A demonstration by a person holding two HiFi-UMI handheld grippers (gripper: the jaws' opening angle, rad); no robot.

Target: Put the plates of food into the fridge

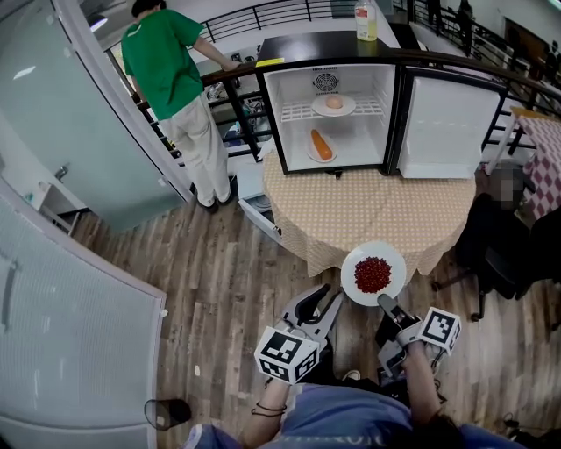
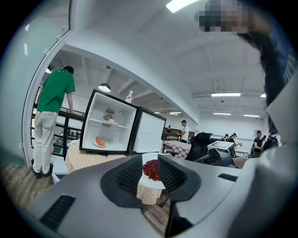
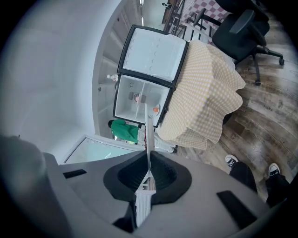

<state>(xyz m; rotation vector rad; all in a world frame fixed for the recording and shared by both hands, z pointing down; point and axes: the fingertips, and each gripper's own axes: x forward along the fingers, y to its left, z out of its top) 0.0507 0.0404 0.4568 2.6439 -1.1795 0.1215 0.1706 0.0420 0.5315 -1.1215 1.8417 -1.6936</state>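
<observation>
A white plate of red beans (image 1: 373, 274) hangs in front of the round table's near edge, and my right gripper (image 1: 387, 303) is shut on its near rim. In the right gripper view the plate (image 3: 149, 132) shows edge-on as a thin white line pinched between the jaws of my right gripper (image 3: 148, 171). My left gripper (image 1: 323, 303) is open just left of the plate, holding nothing; in its own view the plate (image 2: 151, 169) shows past the gap of my left gripper (image 2: 150, 175). The small fridge (image 1: 330, 53) stands open on the table, with a plate with a bun (image 1: 333, 105) on its shelf and a plate with an orange piece of food (image 1: 321, 147) below.
The fridge door (image 1: 447, 124) is swung open to the right. The table has a checked cloth (image 1: 368, 210). A person in a green shirt (image 1: 163, 58) stands at a railing, back left. A black office chair (image 1: 501, 247) is on the right, a bottle (image 1: 366, 19) on the fridge.
</observation>
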